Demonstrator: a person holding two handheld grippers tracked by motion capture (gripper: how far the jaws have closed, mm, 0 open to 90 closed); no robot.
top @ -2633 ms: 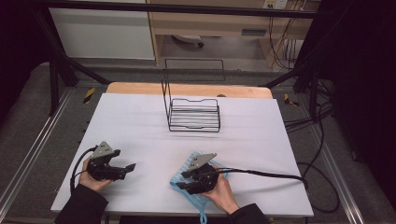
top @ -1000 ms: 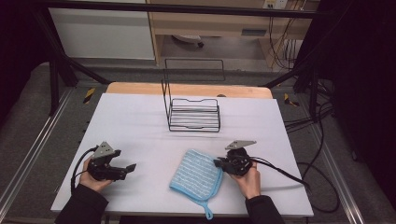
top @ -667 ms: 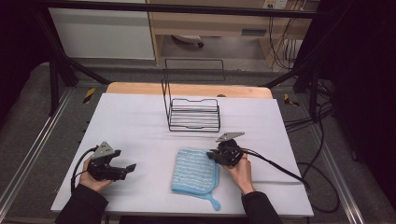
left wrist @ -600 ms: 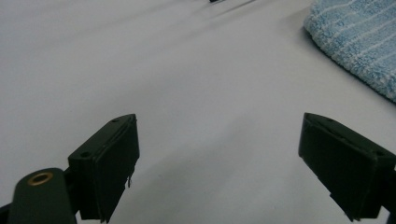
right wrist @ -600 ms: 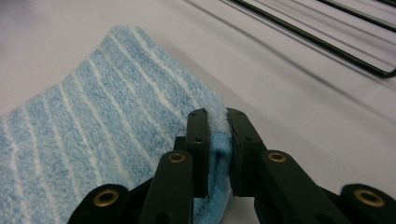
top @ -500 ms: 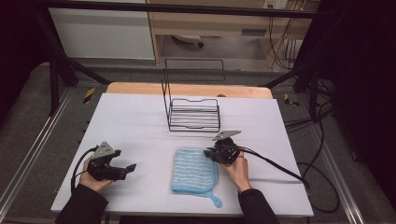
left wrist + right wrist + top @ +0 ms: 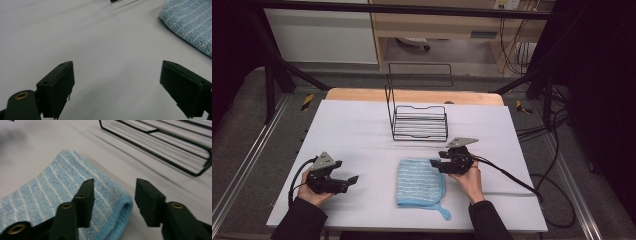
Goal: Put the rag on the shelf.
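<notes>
Nearest the person's edge of the white table (image 7: 362,130), the left hand (image 7: 309,194) holds the left gripper (image 7: 347,180) low over bare surface, its jaws spread wide and nothing between them. In the left gripper view the jaws frame plain white table, with the blue striped cloth (image 7: 191,22) off toward the upper right, well apart from them.

The cloth (image 7: 420,182) lies folded flat near the front middle of the table, a thin loop trailing from its near right corner toward the front edge. Bare table runs along its left side as far as the left gripper, and more lies between its far edge and the rack.

The right hand (image 7: 471,181) holds the right gripper (image 7: 436,159) at the cloth's far right corner. In the right gripper view the jaws are parted: one hangs over the cloth's (image 7: 45,192) striped top, the other beyond its rolled edge over bare table, and the edge sits in the gap, not pinched.

Farther off, the black wire rack (image 7: 419,120) stands near the table's far middle, its tall back frame upright on its left side, clear of the cloth and both grippers. Wide bare table flanks it on both sides.
</notes>
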